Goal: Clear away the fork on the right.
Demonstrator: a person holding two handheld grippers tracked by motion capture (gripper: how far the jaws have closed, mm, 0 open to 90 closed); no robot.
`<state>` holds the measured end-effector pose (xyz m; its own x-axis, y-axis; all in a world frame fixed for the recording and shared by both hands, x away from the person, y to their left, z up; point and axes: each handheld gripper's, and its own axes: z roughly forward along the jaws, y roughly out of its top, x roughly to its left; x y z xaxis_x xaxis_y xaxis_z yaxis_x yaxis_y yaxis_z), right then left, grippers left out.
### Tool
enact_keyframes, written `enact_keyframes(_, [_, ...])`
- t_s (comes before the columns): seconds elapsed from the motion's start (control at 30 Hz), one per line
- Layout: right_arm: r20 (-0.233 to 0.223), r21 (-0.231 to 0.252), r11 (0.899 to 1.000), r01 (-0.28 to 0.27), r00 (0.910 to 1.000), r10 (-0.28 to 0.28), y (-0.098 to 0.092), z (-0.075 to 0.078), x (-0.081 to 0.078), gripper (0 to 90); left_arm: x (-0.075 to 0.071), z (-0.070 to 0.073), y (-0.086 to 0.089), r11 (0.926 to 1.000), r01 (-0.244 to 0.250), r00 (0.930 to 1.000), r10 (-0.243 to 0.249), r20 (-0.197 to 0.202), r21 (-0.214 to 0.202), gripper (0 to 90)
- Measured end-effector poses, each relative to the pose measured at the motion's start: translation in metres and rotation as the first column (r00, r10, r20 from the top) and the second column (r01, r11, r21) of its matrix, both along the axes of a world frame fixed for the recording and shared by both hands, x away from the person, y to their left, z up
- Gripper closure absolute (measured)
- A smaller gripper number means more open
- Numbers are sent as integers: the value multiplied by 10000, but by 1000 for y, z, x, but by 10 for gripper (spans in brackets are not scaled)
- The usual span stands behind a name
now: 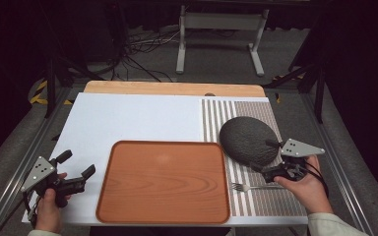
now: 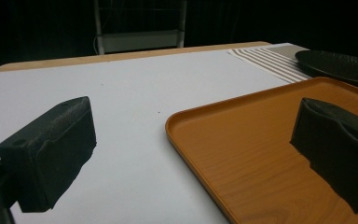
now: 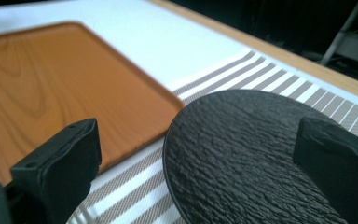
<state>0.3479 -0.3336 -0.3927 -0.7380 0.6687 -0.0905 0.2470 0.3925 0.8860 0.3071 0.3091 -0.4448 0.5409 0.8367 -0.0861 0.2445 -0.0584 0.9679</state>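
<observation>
The right tongs [image 1: 265, 156] hover with jaws spread at the near right edge of the dark round plate [image 1: 248, 140], which lies on the striped mat [image 1: 263, 196] just right of the wooden tray [image 1: 165, 182]. A fork [image 1: 248, 187] lies near them. The left tongs [image 1: 76, 164], spread wide, hang over the table [image 1: 128, 118] left of the tray.

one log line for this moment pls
left tongs open, empty, left of tray | right tongs open at black plate edge | fork on striped mat
</observation>
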Motion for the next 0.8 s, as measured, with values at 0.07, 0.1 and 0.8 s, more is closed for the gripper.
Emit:
enact_keyframes(0.07, [-301, -540, 9984, -183, 9994, 167, 2, 3, 2, 22, 0, 0, 0, 10000, 10, 10000, -10, -2, -11, 7])
enact_keyframes(0.1, [-418, -755, 9967, -295, 9988, 264, 3, 4, 3, 25, 0, 0, 0, 10000, 7, 10000, -7, -2, -7, 7])
enact_keyframes(0.8, [-2418, -3672, 9138, -1735, 9665, 864, 14, 17, 11, 36, 0, 1, 1, 10000, 29, 10000, -29, -20, 27, 7])
